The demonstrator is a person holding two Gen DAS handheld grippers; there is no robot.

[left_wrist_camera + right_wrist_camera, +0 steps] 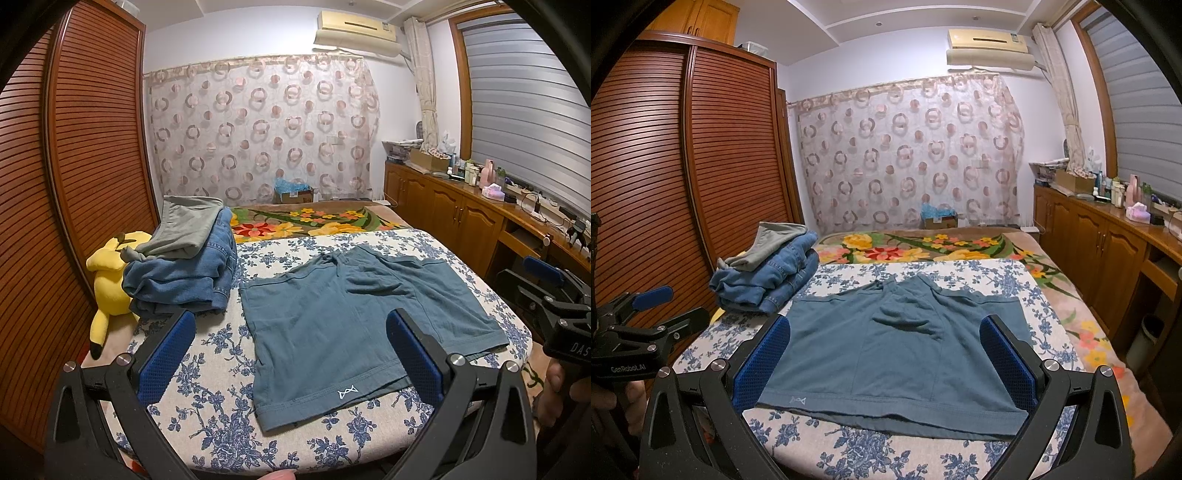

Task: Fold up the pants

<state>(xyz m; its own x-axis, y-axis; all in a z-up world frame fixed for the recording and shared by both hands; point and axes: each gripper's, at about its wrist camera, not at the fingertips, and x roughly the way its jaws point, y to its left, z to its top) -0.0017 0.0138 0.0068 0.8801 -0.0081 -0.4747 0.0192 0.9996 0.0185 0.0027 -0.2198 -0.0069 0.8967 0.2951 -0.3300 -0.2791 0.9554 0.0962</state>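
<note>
Left gripper (291,345) spread wide, empty, above near hem of blue shorts (354,321). Right gripper (886,350) likewise spread, empty, framing shorts lying flat on floral sheet (857,450). Beyond, left: stacked jeans (192,277).

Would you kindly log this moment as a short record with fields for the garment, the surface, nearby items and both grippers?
garment: teal shorts, spread flat, unfolded, hems nearest the cameras
surface: bed with blue floral sheet
nearby: clothes pile of denim with a grey piece on top, left of the shorts; yellow plush beside the pile
left gripper: jaws open, above the near edge, holding nothing
right gripper: jaws open, above the near edge, holding nothing
progress: no fold made yet
</note>
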